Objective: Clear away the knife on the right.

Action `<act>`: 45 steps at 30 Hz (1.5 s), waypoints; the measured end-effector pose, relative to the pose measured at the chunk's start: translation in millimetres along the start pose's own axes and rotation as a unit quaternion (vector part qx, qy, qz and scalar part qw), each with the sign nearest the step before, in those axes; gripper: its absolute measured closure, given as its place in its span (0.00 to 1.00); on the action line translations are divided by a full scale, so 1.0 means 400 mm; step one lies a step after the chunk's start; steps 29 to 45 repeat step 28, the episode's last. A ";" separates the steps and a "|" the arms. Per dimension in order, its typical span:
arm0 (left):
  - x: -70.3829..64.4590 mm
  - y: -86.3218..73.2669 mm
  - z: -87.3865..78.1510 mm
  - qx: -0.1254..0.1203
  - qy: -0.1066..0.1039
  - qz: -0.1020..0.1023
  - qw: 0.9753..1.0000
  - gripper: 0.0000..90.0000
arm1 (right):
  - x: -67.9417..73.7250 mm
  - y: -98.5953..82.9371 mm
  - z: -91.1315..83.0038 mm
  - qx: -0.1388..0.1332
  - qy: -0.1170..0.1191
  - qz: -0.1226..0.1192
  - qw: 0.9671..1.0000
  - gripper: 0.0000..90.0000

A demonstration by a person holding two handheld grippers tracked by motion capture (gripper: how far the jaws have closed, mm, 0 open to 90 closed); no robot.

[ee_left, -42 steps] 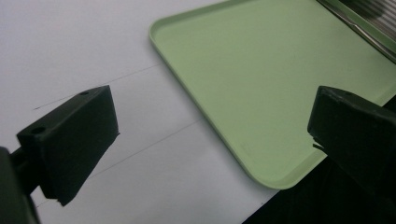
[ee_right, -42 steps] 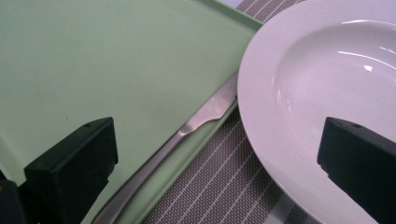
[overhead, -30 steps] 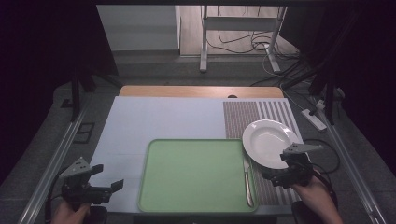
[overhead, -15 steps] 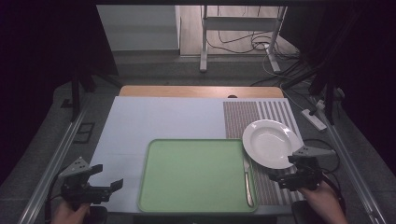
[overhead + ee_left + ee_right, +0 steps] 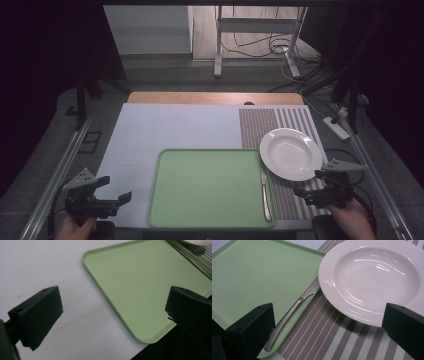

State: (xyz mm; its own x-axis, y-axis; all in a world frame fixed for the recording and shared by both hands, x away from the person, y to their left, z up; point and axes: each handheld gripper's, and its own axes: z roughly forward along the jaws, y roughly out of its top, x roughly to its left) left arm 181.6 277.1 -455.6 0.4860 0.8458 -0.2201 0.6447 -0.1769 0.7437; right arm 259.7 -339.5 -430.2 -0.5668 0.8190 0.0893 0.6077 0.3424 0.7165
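A green tray [image 5: 210, 187] [image 5: 140, 282] [image 5: 249, 277] lies at the table's front middle, empty inside. A metal knife [image 5: 265, 194] [image 5: 292, 310] rests along its right rim. A white plate [image 5: 291, 153] [image 5: 374, 280] sits on a striped placemat [image 5: 280, 125] [image 5: 329, 337] to the right, its edge over the tray's corner. My left gripper [image 5: 111, 199] [image 5: 112, 315] is open at the front left, over the white table cover near the tray's front left corner. My right gripper [image 5: 310, 192] [image 5: 329, 325] is open at the front right, just in front of the plate and the knife handle.
A white cover [image 5: 170, 130] spreads over most of the table, with a wooden strip [image 5: 215, 98] at the far edge. Metal rails [image 5: 60, 170] run along both sides. Cables and a stand [image 5: 260, 45] lie on the floor beyond.
My right gripper has drawn back from the plate toward the front right edge. The left gripper has stayed in place.
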 end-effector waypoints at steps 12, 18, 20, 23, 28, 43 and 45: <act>0.000 -0.001 -0.001 -0.002 0.000 0.000 1.000 0.01 | -0.006 -0.013 -0.018 0.006 -0.009 0.005 1.000 0.00; 0.000 -0.001 -0.001 -0.001 0.000 0.001 1.000 0.01 | -0.008 -0.020 -0.025 0.007 -0.016 0.007 1.000 0.00; 0.000 -0.001 -0.001 -0.002 0.000 0.000 1.000 0.01 | -0.008 -0.022 -0.028 0.008 -0.018 0.006 1.000 0.00; 0.000 -0.002 -0.001 -0.002 0.000 0.001 1.000 0.01 | -0.008 -0.026 -0.034 0.007 -0.020 0.009 1.000 0.00; -0.001 0.000 -0.001 -0.003 0.000 0.002 1.000 0.01 | -0.009 -0.027 -0.032 0.013 -0.022 0.007 1.000 0.00; -0.001 0.000 -0.001 -0.003 0.000 0.002 1.000 0.01 | -0.009 -0.027 -0.032 0.013 -0.022 0.007 1.000 0.00; -0.001 0.000 -0.001 -0.003 0.000 0.002 1.000 0.01 | -0.009 -0.027 -0.032 0.013 -0.022 0.007 1.000 0.00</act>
